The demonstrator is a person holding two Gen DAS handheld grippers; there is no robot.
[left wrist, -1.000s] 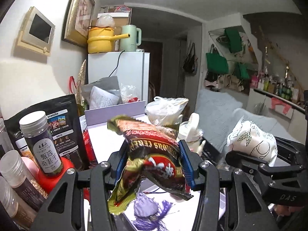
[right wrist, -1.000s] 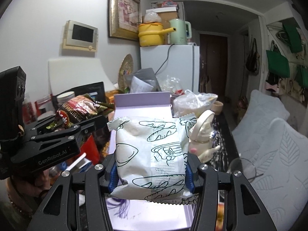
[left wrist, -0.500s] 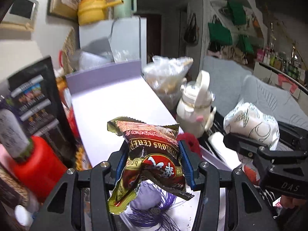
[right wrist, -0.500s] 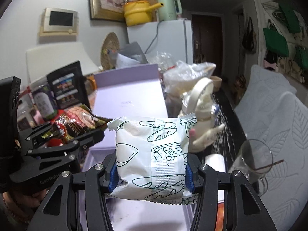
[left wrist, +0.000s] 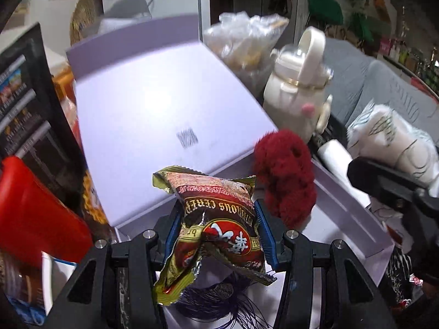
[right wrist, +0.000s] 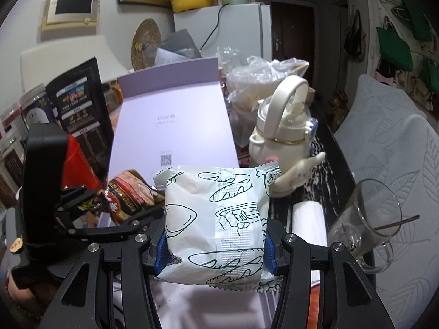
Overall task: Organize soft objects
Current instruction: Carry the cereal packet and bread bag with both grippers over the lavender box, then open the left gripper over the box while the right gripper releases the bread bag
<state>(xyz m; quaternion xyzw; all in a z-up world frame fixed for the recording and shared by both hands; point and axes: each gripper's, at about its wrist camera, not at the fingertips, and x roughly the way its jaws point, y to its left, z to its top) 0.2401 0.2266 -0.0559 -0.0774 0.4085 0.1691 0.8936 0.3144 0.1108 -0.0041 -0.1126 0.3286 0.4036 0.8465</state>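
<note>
My left gripper (left wrist: 216,233) is shut on a crumpled red and gold snack packet (left wrist: 216,219), held above an open lilac box (left wrist: 345,211). A fluffy red pom-pom (left wrist: 285,175) and a purple tassel (left wrist: 219,301) lie inside the box. Its raised lid (left wrist: 153,109) leans back behind them. My right gripper (right wrist: 212,233) is shut on a white bread packet (right wrist: 216,219) printed with green line drawings, held over the box's near part. In the right wrist view the left gripper (right wrist: 120,205) with the snack packet (right wrist: 129,194) sits at the left. The bread packet (left wrist: 389,137) shows at the right of the left wrist view.
A cream kettle-shaped bottle (right wrist: 285,139) and a clear plastic bag (right wrist: 263,79) stand right of the lid. A tilted glass (right wrist: 365,224) with a stick lies at the right beside a white roll (right wrist: 307,222). Red container (left wrist: 35,213), black pouch (right wrist: 79,104) and jars crowd the left.
Both grippers have sunk and tipped downward toward the lilac box, each keeping its packet. The red pom-pom and more of the box's inside have come into view.
</note>
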